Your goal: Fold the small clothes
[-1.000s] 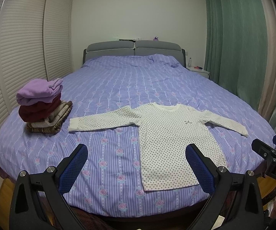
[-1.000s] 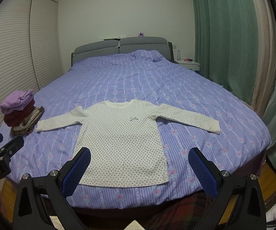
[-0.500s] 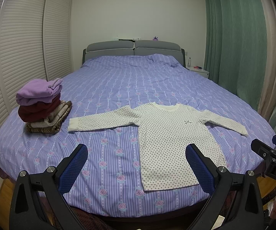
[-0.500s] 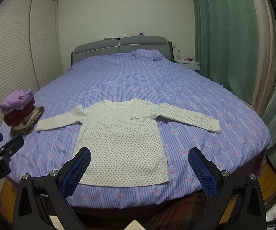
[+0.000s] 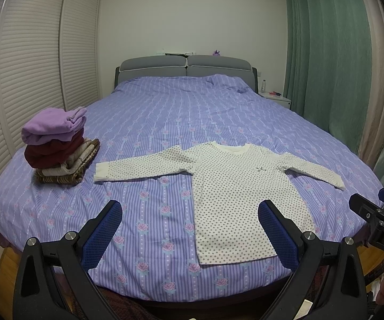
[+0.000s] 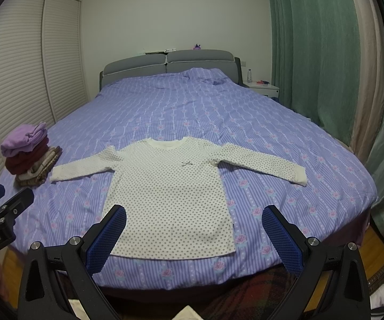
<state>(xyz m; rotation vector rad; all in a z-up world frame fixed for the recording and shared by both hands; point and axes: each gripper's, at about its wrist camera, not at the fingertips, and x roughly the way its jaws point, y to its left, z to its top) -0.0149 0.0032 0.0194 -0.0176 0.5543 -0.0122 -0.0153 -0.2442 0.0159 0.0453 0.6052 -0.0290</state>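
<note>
Spotted shirt (image 6: pixel 170 194) lies flat on bed (image 6: pixel 192 112), beside folded pile (image 6: pixel 29 160).

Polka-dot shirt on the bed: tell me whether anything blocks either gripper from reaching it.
Nothing visible does. The polka-dot shirt lies flat on the bedspread, sleeves spread. The left gripper and right gripper are both open, with only bare bedspread before it. The stack of folded clothes sits apart, beyond the shirt's left cuff.

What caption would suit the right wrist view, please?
Open right gripper facing a dotted shirt spread flat on a striped bed.
</note>
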